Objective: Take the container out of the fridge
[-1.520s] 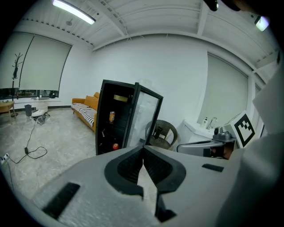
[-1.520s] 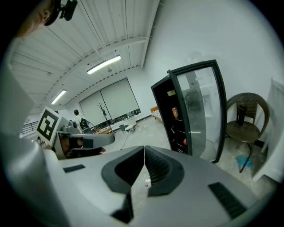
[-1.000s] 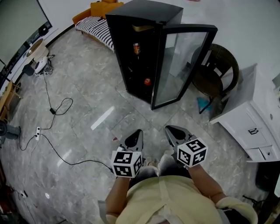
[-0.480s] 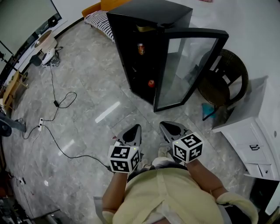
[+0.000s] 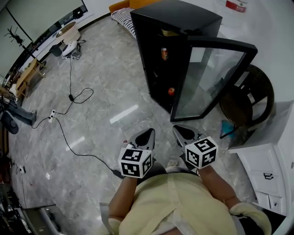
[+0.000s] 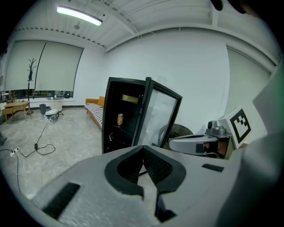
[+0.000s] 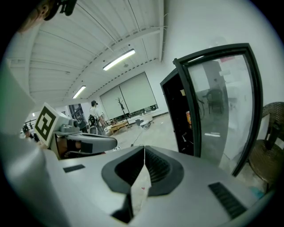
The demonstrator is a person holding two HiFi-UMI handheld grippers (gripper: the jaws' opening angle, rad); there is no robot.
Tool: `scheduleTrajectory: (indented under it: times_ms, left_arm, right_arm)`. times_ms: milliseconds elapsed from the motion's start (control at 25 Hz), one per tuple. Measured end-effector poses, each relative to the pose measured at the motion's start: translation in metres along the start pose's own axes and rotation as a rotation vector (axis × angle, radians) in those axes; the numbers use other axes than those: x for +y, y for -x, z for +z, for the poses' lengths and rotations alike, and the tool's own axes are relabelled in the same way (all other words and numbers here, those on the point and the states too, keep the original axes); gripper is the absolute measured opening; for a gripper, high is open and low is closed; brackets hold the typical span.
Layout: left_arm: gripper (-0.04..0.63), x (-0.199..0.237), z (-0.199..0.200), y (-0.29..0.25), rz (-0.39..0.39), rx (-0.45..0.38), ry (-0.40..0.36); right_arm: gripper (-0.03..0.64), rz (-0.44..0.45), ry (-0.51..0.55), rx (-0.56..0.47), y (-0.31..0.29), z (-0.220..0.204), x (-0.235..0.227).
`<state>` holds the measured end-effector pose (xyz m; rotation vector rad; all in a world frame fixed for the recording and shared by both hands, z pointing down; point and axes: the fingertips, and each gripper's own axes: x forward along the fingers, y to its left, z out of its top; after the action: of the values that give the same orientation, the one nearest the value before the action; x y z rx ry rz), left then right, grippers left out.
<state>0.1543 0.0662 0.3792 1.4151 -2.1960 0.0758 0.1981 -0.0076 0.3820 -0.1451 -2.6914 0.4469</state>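
Observation:
The black fridge [image 5: 183, 18] stands on the floor ahead with its glass door [image 5: 211, 78] swung open to the right. A tan flat container [image 5: 169, 32] lies on the top shelf. A can [image 5: 164, 53] stands on a shelf below it, and a small red thing [image 5: 171, 91] sits lower down. My left gripper [image 5: 148, 134] and right gripper [image 5: 180, 131] are held side by side, well short of the fridge, both shut and empty. The left gripper view shows the container [image 6: 130, 98] and the can [image 6: 120, 119] beyond the shut tips [image 6: 143, 147].
A wicker chair [image 5: 250, 92] stands behind the open door. A white cabinet [image 5: 271, 156] is at the right. Cables [image 5: 69, 137] trail over the floor at the left. A striped sofa [image 5: 121, 13] is beyond the fridge. A person [image 7: 94, 113] stands far off.
Both grippers have moved together across the floor toward the fridge, which now looks larger and further right in the head view. Both stay shut.

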Motion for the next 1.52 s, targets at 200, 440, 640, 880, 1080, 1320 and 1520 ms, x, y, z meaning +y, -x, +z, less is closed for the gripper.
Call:
scheduleTrajectory:
  times_ms: [200,440,640,880,1080,1320,1520]
  left_arm:
    - [0.021,-0.004,-0.009,-0.005,0.010,0.024,-0.016]
    - [0.021,-0.006,-0.010,-0.017,-0.024,0.072,-0.044]
    - [0.021,0.002,0.000,-0.029,-0.036,0.066,-0.097]
    - [0.021,0.034,0.020,-0.056,-0.065,0.036,-0.044]
    - [0.021,0.061,0.045,-0.086,-0.093,0.028,-0.067]
    - [0.021,0.096,0.067,-0.116,-0.111,0.033,-0.082]
    - [0.021,0.115,0.089,-0.140,-0.142,0.018,-0.076]
  right_arm:
    - [0.029,0.013,0.001,0.007,0.000,0.000,-0.005]
    - [0.029,0.002,-0.022,0.014,-0.001,-0.004,-0.013]
    - [0.029,-0.007,-0.026,0.016,-0.014,0.004,-0.021]
    - [0.029,-0.039,-0.014,0.006,-0.040,0.021,-0.032]
    - [0.029,-0.083,-0.032,0.006,-0.072,0.038,-0.053]
    - [0.029,-0.115,-0.040,0.021,-0.109,0.054,-0.063]
    - [0.029,-0.137,-0.050,0.020,-0.137,0.070,-0.073]
